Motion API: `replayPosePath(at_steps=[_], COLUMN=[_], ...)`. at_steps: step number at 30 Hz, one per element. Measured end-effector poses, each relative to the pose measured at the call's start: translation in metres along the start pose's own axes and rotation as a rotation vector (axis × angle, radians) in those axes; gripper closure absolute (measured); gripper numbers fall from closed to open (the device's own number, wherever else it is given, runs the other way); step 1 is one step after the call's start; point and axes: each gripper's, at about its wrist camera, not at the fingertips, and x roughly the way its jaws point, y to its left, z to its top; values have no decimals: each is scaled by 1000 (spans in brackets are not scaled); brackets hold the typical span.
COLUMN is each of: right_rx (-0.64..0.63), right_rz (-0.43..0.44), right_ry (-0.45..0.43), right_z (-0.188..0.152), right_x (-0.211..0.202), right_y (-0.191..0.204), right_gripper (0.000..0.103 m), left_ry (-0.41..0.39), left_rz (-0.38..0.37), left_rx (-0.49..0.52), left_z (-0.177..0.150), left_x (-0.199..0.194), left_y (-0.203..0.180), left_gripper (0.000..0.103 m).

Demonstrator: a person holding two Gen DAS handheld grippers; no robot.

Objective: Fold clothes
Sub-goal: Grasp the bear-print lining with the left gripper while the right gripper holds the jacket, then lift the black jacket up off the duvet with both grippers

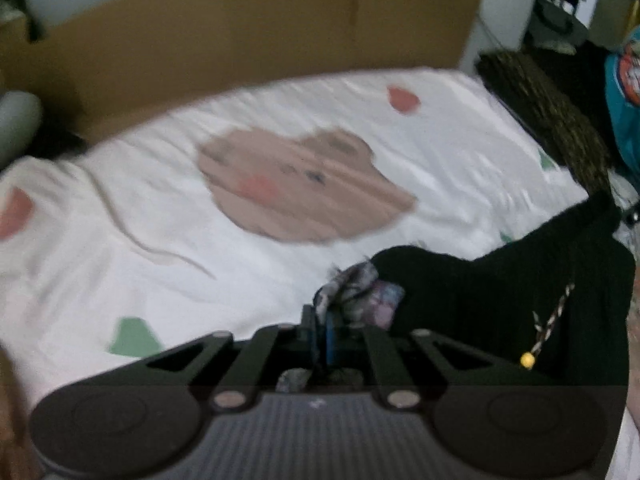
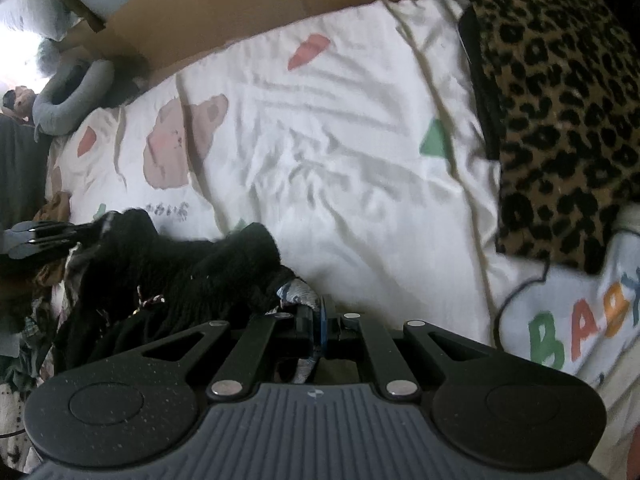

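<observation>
1. Right now a black knit garment lies bunched at the near edge of a white printed bedsheet.
2. Its pale patterned lining is pinched at the left gripper, jaws together on it.
3. Likewise the right gripper is clamped on the garment's other end.
4. A leopard-print blanket lies well apart, a cardboard sheet behind.

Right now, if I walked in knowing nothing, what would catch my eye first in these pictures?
Probably the white bedsheet printed with a brown bear, filling the middle. Next, the black garment bunched at its near edge, with the left hand-held gripper and the right hand-held gripper each shut on a patterned bit of its cloth. A leopard-print blanket lies to the right.
</observation>
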Motion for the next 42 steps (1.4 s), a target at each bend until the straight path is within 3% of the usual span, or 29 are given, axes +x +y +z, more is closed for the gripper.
replayPosePath(at_steps=[11, 19, 25, 34, 42], right_rx=[-124, -210, -289, -344, -393], right_rz=[3, -8, -18, -58, -109], right_ry=[-85, -168, -228, -237, -218], right_z=[59, 120, 165, 203, 237], right_x=[12, 26, 29, 67, 118], right_y=[35, 68, 100, 129, 153], right_gripper=[102, 103, 103, 103, 103], left_ry=[-132, -208, -270, -241, -169], left_rz=[124, 228, 278, 334, 369], left_rx=[-67, -92, -173, -202, -284], left_z=[26, 42, 50, 48, 49], left_x=[-34, -54, -71, -58, -20], left_y=[34, 60, 86, 109, 150], left_gripper=[99, 99, 99, 99, 101])
